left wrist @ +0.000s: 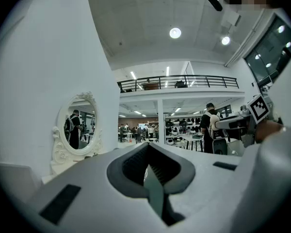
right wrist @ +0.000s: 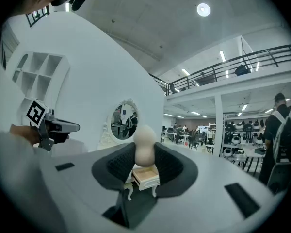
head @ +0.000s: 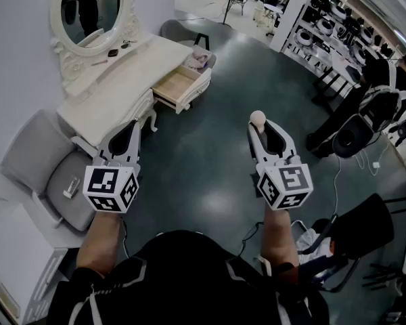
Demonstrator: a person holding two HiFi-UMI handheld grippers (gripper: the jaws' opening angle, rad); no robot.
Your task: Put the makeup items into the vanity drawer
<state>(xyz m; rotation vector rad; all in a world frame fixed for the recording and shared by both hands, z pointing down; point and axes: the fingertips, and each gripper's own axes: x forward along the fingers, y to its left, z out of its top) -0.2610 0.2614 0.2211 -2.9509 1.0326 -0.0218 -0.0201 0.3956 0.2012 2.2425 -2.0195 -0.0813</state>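
Note:
My right gripper is shut on a beige egg-shaped makeup sponge, held level in the air above the grey floor. In the right gripper view the sponge stands upright between the dark pads, with the open drawer seen beyond it. The white vanity stands at the upper left with its wooden-lined drawer pulled out. My left gripper hovers near the vanity's near end, jaws together and holding nothing. Small dark items lie on the vanity top.
An oval mirror sits on the vanity against the wall. A grey chair with a small object on its seat is at the left. A stool with cloth stands behind the drawer. A person in black and shelving are at the right.

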